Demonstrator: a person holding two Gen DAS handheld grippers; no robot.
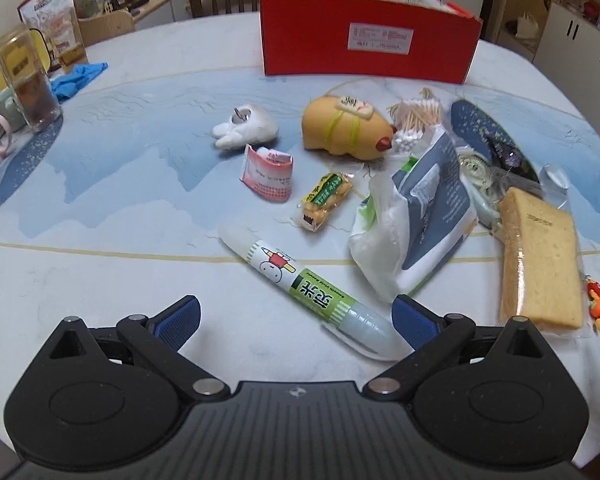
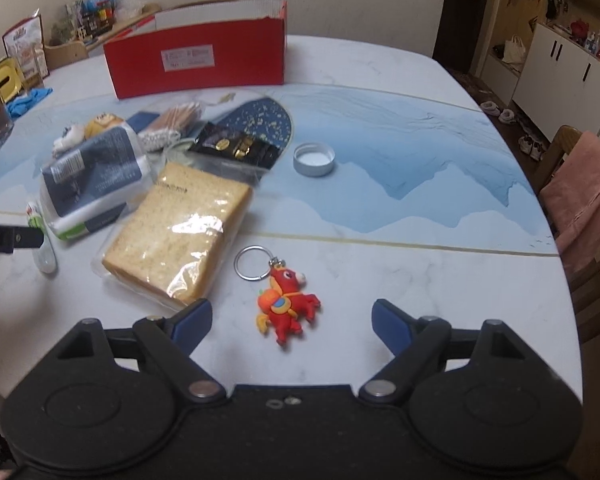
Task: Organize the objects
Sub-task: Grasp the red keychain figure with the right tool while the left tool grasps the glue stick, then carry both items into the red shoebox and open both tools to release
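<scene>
On the patterned table (image 1: 100,280), the left gripper (image 1: 296,316) hovers spread wide over a glue stick (image 1: 300,280); the right gripper (image 2: 292,320), also apart, frames a red keychain (image 2: 286,306), apparently without touching it. Behind stands the red box (image 1: 364,40).

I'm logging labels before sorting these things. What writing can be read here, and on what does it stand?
Glue stick: large green Chinese characters; beside them a small line of Latin print, too small to be sure of.
Red box: white label, print blurred.
Pink-and-white sachet: rows of print, unreadable.
Green snack packet: unreadable.
Grey-blue pack: barcode label, unreadable.
Wrapped sponge: faint stamp, unreadable.
</scene>
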